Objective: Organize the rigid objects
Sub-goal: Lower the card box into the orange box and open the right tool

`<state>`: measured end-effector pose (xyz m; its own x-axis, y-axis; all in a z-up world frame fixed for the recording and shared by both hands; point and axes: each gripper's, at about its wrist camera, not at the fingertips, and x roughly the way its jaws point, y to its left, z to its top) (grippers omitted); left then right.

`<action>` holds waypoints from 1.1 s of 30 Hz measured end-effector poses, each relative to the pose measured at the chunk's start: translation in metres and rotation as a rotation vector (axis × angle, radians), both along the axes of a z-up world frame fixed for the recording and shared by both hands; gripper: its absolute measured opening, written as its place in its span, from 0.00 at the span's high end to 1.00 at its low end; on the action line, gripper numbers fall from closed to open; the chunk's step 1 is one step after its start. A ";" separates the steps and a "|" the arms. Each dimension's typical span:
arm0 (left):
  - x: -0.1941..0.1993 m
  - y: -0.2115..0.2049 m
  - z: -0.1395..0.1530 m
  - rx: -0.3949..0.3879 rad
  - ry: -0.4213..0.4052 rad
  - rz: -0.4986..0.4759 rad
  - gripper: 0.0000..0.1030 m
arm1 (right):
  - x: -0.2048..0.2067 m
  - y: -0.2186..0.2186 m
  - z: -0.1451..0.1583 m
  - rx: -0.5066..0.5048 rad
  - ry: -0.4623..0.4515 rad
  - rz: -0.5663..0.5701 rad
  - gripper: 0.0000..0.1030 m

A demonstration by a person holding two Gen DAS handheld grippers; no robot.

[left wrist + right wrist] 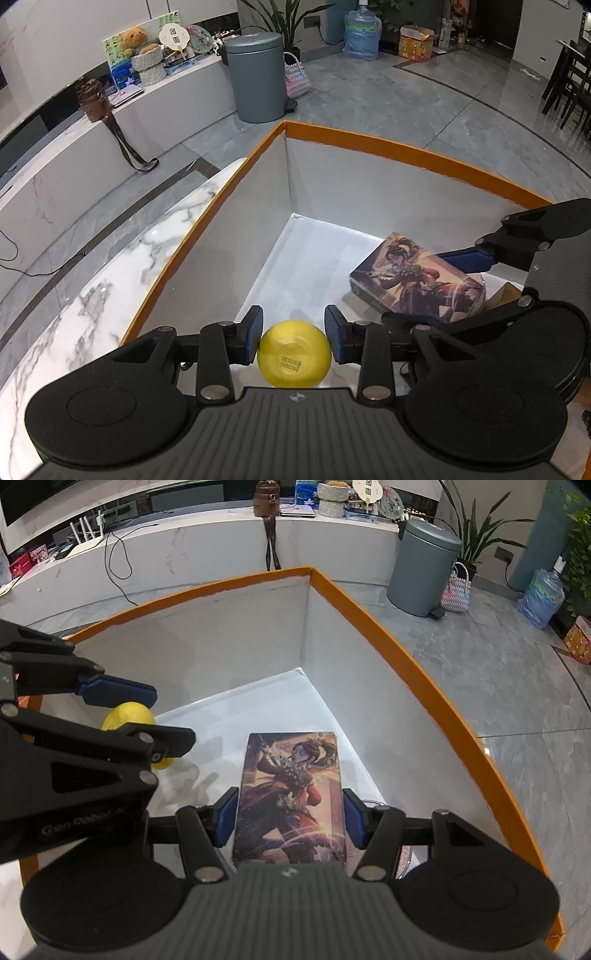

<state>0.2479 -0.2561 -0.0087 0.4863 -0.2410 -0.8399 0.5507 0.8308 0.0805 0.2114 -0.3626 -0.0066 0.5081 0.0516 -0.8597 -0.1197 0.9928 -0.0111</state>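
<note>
Two claws, both inside one big box (369, 144) with an orange rim and plain white walls, set on a glossy white marble bench (122, 266) with grey veins.

Left wrist view: left claw (294, 339) straddles a smooth yellow rounded object (294, 354), round base with stamped print facing the camera. Left blue pad touches it, right pad sits just beside with a thin gap, so jaws are parted around it, not clamped. The object is low inside the box near the left wall. To the right, a flat rectangular illustrated box (417, 280), glossy printed art, lies in the box with the right claw's blue finger (467, 258) over it. Behind: round grey pedal bin (255, 77), grey tiled floor (406, 96).

Right wrist view: right claw (290, 821) has its pads on either side of the illustrated box (291, 797), both just off its long edges, jaws apart. The box lies flat, lengthwise toward the far corner. Left claw (122, 709) at left, yellow object (127, 716) partly hidden between its fingers. Brown leather bag (267, 498) on the far white ledge.
</note>
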 end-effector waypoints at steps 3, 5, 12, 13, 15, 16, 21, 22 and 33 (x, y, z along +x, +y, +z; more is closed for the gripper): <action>0.000 -0.002 -0.002 0.011 0.002 -0.001 0.60 | 0.003 -0.002 -0.002 -0.010 0.013 -0.021 0.44; 0.000 -0.004 -0.005 0.020 0.001 -0.002 0.60 | 0.004 0.003 -0.004 -0.026 0.031 -0.020 0.44; -0.001 -0.007 -0.009 0.049 0.002 -0.001 0.59 | 0.007 0.010 -0.011 -0.047 0.084 0.041 0.44; 0.000 -0.007 -0.009 0.050 0.000 0.004 0.58 | 0.007 0.008 -0.011 -0.046 0.084 0.037 0.44; 0.001 -0.007 -0.008 0.044 -0.002 0.011 0.53 | 0.009 0.006 -0.009 -0.038 0.077 0.025 0.38; -0.001 -0.008 -0.008 0.043 -0.005 0.014 0.46 | 0.010 0.005 -0.008 -0.036 0.073 0.019 0.35; -0.003 -0.007 -0.006 0.037 -0.014 0.020 0.41 | 0.006 0.006 -0.009 -0.039 0.066 0.018 0.31; -0.003 -0.007 -0.005 0.033 -0.013 0.023 0.39 | 0.006 0.006 -0.008 -0.039 0.065 0.018 0.31; -0.011 -0.006 0.014 -0.018 -0.042 0.028 0.31 | 0.000 0.003 0.003 -0.039 0.041 -0.005 0.31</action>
<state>0.2371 -0.2617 0.0057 0.5278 -0.2413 -0.8144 0.5235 0.8474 0.0882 0.2109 -0.3593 -0.0036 0.4728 0.0154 -0.8810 -0.1155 0.9923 -0.0446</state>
